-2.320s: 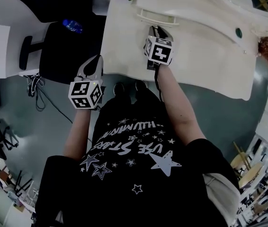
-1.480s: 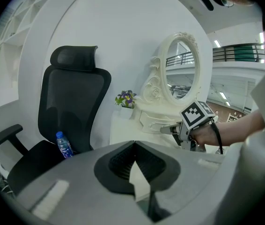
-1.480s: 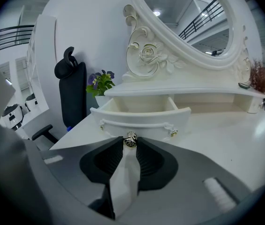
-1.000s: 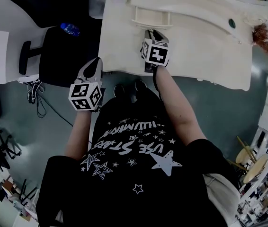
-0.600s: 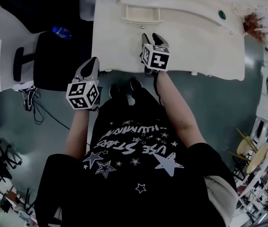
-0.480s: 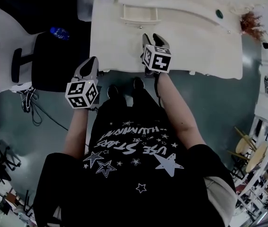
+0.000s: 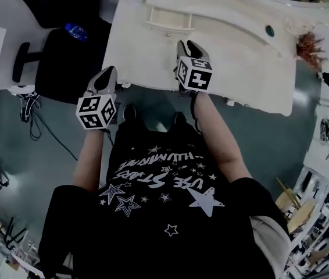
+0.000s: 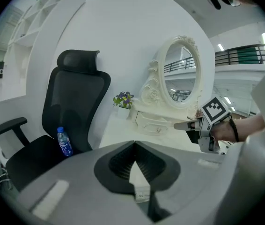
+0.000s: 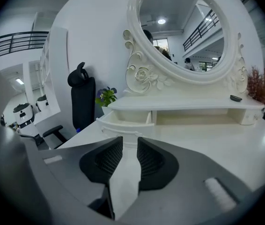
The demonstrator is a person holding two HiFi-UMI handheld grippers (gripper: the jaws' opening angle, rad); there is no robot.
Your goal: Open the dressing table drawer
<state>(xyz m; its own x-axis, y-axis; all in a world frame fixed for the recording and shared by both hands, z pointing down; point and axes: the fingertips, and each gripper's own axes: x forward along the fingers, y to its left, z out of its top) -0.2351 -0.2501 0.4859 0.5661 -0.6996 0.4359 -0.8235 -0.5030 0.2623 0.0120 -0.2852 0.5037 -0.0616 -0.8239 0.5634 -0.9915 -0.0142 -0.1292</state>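
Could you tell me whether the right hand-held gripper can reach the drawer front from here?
Probably yes: the right hand-held gripper points straight at the drawer, jaws apart, with only bare tabletop between them.

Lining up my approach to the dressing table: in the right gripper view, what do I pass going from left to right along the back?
Left to right: black office chair → green potted plant → pulled-out drawer → small dark object on the shelf → reddish dried sprigs.

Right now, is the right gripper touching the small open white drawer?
Apart. The head view shows bare white tabletop between the right gripper and the small open white drawer.
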